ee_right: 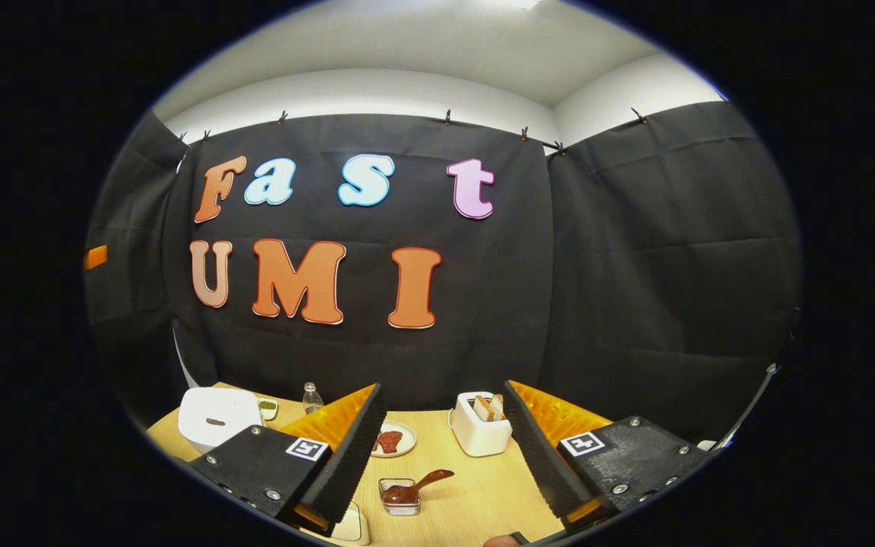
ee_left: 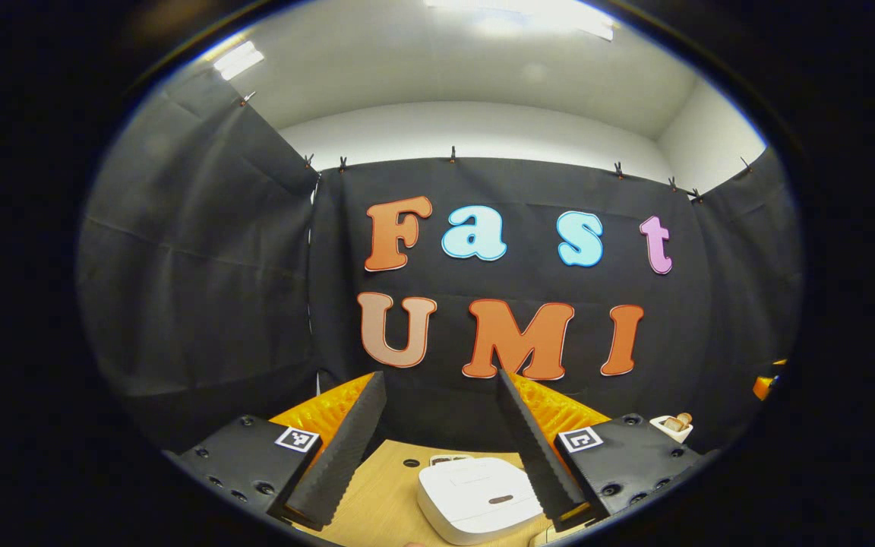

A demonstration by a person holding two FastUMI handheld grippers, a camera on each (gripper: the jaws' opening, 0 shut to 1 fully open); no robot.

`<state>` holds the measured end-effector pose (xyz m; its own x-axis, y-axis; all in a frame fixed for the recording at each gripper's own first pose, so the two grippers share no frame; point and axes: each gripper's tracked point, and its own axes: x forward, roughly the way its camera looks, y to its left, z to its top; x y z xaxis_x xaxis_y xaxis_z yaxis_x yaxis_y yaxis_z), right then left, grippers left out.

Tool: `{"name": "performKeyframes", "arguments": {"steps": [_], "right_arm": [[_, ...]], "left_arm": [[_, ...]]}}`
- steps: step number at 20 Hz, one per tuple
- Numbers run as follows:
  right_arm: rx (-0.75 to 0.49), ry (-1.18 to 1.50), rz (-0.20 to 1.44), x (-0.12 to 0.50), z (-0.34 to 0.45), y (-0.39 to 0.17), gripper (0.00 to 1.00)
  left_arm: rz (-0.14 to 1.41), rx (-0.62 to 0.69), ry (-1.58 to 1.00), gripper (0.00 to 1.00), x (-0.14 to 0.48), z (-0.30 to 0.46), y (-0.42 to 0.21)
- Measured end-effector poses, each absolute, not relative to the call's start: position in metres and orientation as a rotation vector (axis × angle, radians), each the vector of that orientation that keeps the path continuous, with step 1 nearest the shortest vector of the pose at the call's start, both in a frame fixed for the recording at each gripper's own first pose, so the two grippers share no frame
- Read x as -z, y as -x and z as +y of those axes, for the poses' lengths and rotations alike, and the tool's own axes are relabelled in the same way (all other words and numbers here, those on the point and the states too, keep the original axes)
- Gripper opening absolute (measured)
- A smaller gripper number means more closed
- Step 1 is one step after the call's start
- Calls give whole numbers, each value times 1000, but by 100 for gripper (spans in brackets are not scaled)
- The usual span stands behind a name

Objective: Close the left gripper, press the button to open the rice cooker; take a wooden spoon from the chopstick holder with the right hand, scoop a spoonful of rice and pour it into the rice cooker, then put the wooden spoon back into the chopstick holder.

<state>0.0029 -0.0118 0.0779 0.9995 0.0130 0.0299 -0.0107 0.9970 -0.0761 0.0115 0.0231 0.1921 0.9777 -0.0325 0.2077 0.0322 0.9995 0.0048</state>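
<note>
The left hand-held gripper hangs above the wooden counter with its fingers spread wide and nothing between them. The white rice cooker sits below, lid down, partly behind the right finger. The right hand-held gripper is likewise released and empty. Between its fingers, on the counter, lies a small clear container with a wooden spoon resting in it. Farther back stand a plate of dark food, a toaster holding bread slices, and a bottle. The rice cooker is far left.
</note>
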Motion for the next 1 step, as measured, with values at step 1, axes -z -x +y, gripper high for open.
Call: {"name": "performKeyframes", "arguments": {"steps": [1], "right_arm": [[-16,75,-26,-76,-15,-7,95]], "left_arm": [[-210,37,10,99,-193,18,-12]]}}
